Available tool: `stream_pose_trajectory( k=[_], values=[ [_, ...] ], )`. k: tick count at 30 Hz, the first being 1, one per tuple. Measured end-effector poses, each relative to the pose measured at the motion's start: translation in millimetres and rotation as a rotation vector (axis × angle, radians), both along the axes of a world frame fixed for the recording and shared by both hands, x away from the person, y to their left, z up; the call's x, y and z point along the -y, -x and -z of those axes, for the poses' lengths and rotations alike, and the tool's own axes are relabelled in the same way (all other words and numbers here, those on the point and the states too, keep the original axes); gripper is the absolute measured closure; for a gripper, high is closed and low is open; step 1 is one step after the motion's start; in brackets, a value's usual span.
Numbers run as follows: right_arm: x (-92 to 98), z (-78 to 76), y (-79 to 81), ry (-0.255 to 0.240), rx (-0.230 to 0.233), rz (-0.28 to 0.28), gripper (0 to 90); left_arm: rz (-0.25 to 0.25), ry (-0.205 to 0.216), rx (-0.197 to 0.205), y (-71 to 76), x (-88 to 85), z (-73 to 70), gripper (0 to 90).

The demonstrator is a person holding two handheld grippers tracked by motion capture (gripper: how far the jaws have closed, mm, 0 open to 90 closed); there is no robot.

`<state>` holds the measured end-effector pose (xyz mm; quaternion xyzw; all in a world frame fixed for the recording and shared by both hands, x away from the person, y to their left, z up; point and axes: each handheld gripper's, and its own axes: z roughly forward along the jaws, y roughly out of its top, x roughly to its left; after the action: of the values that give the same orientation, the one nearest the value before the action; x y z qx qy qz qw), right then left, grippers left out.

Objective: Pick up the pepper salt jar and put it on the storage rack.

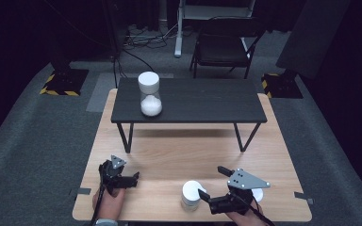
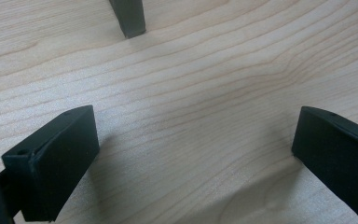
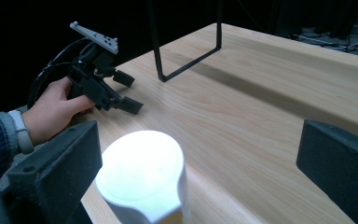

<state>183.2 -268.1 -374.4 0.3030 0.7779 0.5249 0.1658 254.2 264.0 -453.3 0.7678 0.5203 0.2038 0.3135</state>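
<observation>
1. While the right tool [image 1: 214, 183] hangs spread wide, the small white-lidded round jar [image 1: 191, 195] stands on the pale wooden surface [image 1: 169, 160], seemingly just beside its near jaw, untouched.
2. The left tool [image 1: 134, 178] rests spread, well apart.

Around the white-capped jar [image 1: 191, 194] at the wooden table's [image 1: 179, 155] near edge, bare wood lies open ahead and to its left. To its right the right gripper [image 1: 215, 186] stands, jaws spread, one jaw just beside the jar. Well left of the jar the left gripper [image 1: 134, 180] rests on the wood. Beyond the jar, the black bench [image 1: 191, 101] spans the table; its thin legs [image 1: 126, 136] leave a low gap beneath.
</observation>
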Motion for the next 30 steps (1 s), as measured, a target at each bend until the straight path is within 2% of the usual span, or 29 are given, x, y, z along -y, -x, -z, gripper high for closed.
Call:
stream_pose_trajectory(
  k=[10, 19, 30],
  values=[
    [-11.3, 6.1, 2.6, 0.002, 0.002, -0.013, 0.0, 0.0, -0.001, 0.0, 0.0, 0.0, -0.1, 0.2],
    [-20.4, 12.3, 6.6, 0.029, 0.021, -0.022, 0.0, 0.0, -0.001, 0.0, 0.0, 0.1, -0.1, 0.2],
    [-28.0, 20.3, 6.2, 0.043, 0.011, -0.045, 0.0, 0.0, 0.0, 0.0, 0.0, 0.0, 0.0, 0.2]
  ],
)
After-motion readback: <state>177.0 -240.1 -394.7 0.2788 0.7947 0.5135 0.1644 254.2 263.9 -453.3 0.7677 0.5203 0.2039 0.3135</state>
